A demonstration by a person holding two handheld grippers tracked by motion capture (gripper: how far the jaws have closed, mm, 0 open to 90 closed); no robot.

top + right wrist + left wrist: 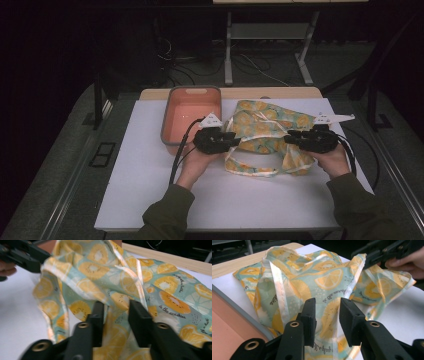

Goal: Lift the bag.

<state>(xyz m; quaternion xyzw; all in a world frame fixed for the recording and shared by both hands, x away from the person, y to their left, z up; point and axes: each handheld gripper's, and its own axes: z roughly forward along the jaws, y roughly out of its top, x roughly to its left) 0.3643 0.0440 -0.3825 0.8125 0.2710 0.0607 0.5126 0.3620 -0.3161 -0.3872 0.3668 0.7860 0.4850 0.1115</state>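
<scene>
Two hand-held grippers meet over a white-topped desk (150, 195) in the high view: the left hand-held gripper (234, 141) at the near left edge of a crumpled teal cloth printed with orange citrus slices (265, 131), the right hand-held gripper (289, 141) at its near right edge. The cloth lies in the middle of the desk, with bare white room in front and to the left; dark floor with cables lies beyond. A salmon-pink plastic tub with a grey rim (191, 91) stands empty just left of the cloth. In the left gripper view, the jaws stand partly apart, cloth between them, pads not pressing. In the right gripper view, the jaws likewise gape partway over the cloth, gripping nothing.
</scene>
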